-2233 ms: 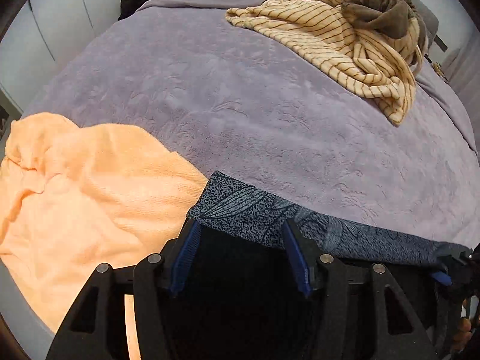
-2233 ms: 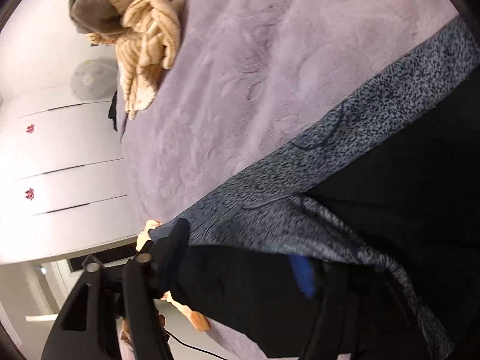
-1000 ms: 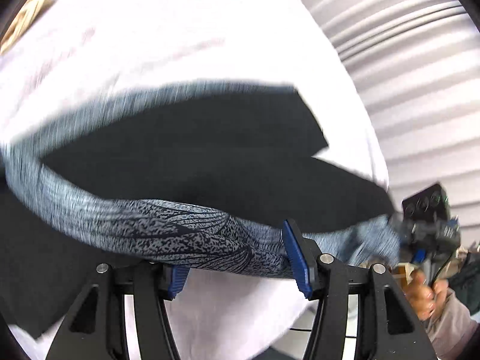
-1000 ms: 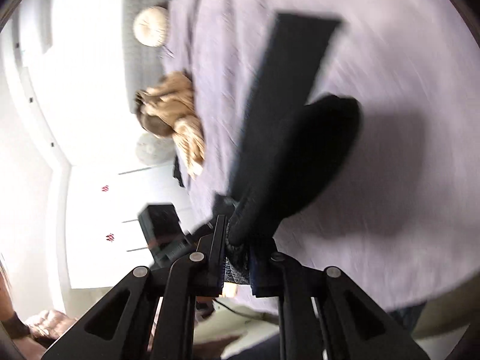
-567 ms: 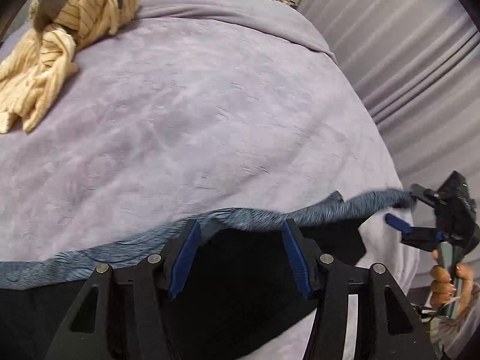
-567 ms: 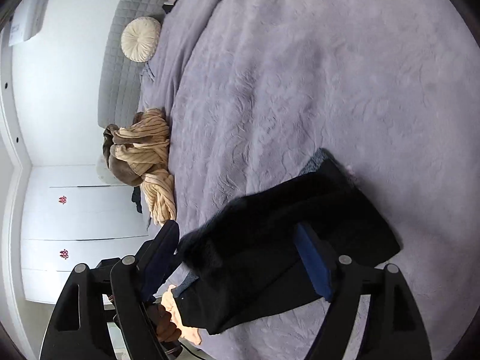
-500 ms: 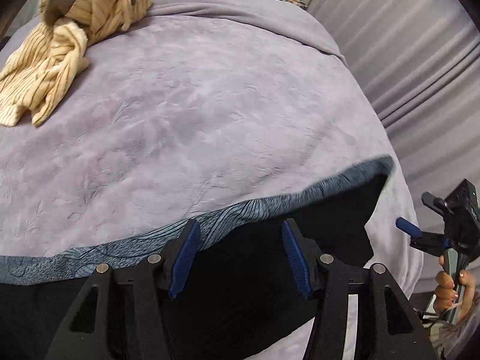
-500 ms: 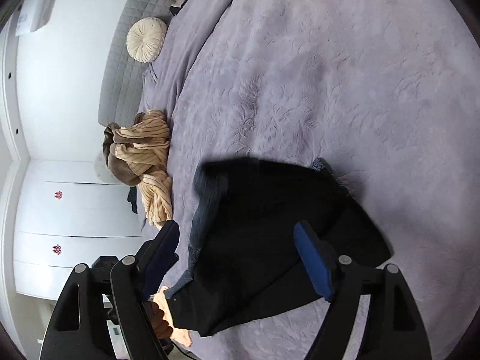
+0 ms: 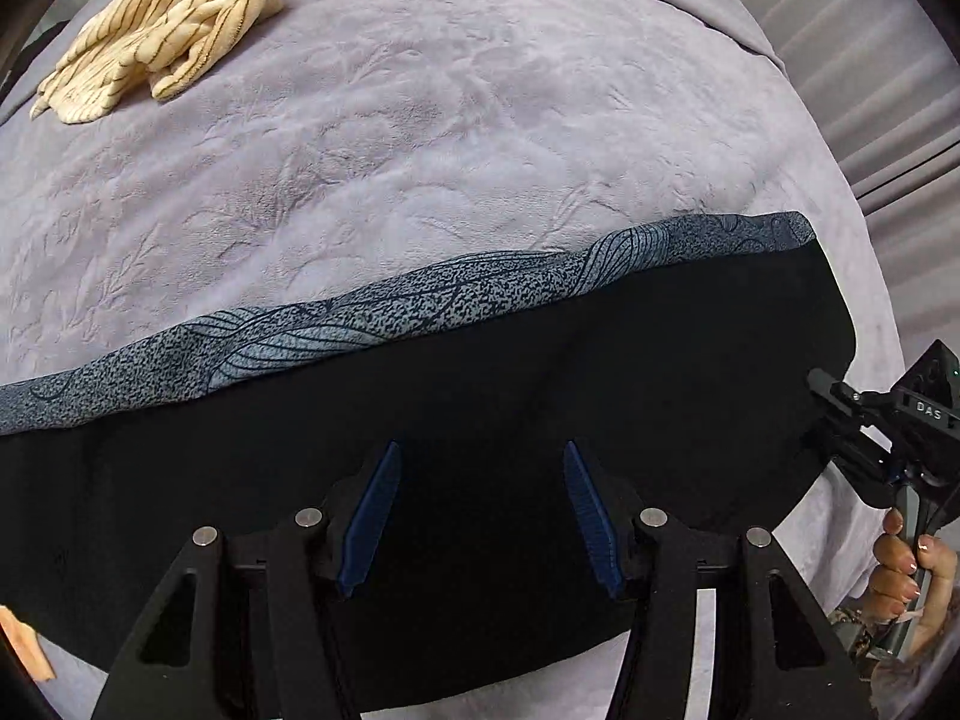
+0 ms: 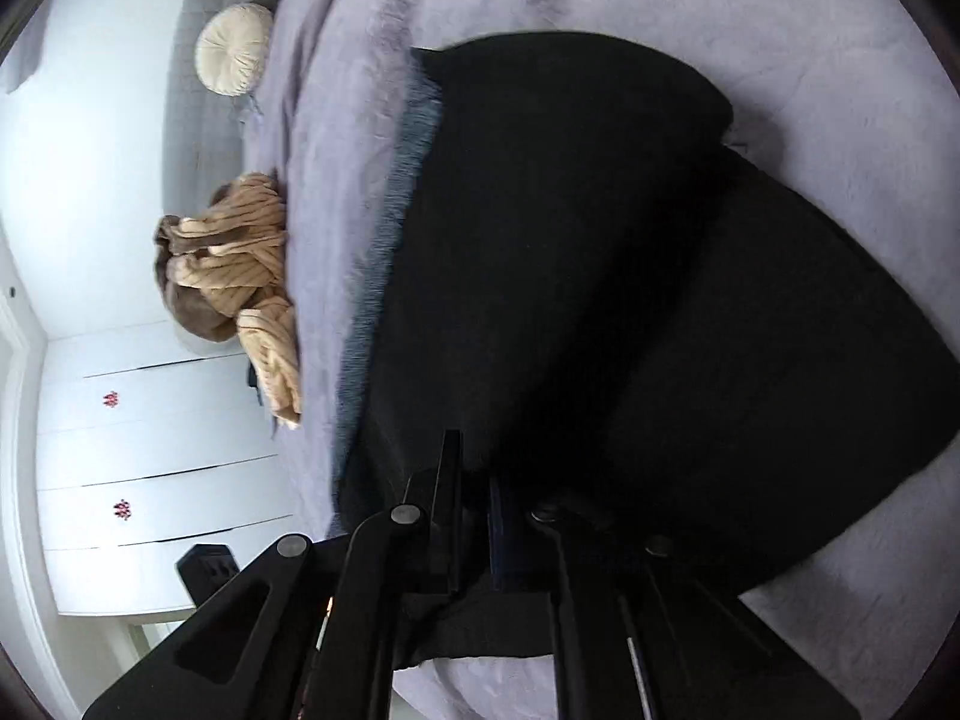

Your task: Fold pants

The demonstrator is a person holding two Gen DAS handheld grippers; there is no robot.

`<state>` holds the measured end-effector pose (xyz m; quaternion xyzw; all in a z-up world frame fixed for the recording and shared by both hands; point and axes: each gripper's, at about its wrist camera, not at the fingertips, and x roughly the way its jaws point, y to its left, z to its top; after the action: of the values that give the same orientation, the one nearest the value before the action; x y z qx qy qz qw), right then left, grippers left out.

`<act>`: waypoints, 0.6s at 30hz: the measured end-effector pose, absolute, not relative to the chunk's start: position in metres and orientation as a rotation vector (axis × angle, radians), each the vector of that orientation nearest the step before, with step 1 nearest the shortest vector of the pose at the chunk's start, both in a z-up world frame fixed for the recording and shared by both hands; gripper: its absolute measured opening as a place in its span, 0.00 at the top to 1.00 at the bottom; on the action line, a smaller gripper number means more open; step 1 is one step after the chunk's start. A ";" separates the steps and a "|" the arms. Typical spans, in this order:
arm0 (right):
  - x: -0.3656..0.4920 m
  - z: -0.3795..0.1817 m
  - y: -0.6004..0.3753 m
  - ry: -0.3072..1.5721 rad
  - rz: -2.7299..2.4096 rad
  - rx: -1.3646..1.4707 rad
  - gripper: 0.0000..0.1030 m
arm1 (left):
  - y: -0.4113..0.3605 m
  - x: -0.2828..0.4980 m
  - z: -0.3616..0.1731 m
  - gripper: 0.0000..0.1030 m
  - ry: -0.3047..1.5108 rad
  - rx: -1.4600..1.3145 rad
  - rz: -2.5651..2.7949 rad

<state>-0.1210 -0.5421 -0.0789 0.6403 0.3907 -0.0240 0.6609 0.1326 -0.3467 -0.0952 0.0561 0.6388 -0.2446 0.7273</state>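
The black pants, edged by a speckled grey-blue band, lie flat across the lower frame on a plush lilac bedspread. The left gripper hovers with jaws apart over the cloth. The right gripper has just snapped closed on the pants' edge.

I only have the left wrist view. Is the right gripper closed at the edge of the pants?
Observer: Its own camera shows the right gripper with its jaws together. They have just closed over the black pants, but I can't tell whether cloth is pinched.
Operator: Anything at the headboard?
Observer: A round cream cushion leans there.
Operator: What's beyond the striped garment?
Observer: White cabinet doors with small red marks.
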 end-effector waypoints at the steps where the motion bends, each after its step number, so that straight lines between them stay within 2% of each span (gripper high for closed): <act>1: -0.130 -0.072 -0.539 0.898 -0.053 1.445 0.93 | -0.342 0.129 -0.092 0.44 1.404 0.133 -0.552; 5: -0.157 -0.092 -0.533 1.031 -0.124 1.435 0.93 | -0.331 0.115 -0.098 0.44 1.421 0.207 -0.563; 8: -0.162 -0.103 -0.537 1.024 -0.112 1.487 0.92 | -0.323 0.108 -0.115 0.44 1.481 0.247 -0.515; 13: -0.170 -0.078 -0.531 1.094 -0.125 1.363 0.89 | -0.310 0.102 -0.109 0.44 1.470 0.233 -0.511; 18: -0.172 -0.067 -0.527 1.071 -0.103 1.385 0.82 | -0.294 0.104 -0.105 0.44 1.464 0.206 -0.476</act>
<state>-0.1721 -0.5271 -0.0665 0.6071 0.4694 -0.0451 0.6396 0.1038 -0.2937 -0.1049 0.0929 0.6608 -0.2147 0.7132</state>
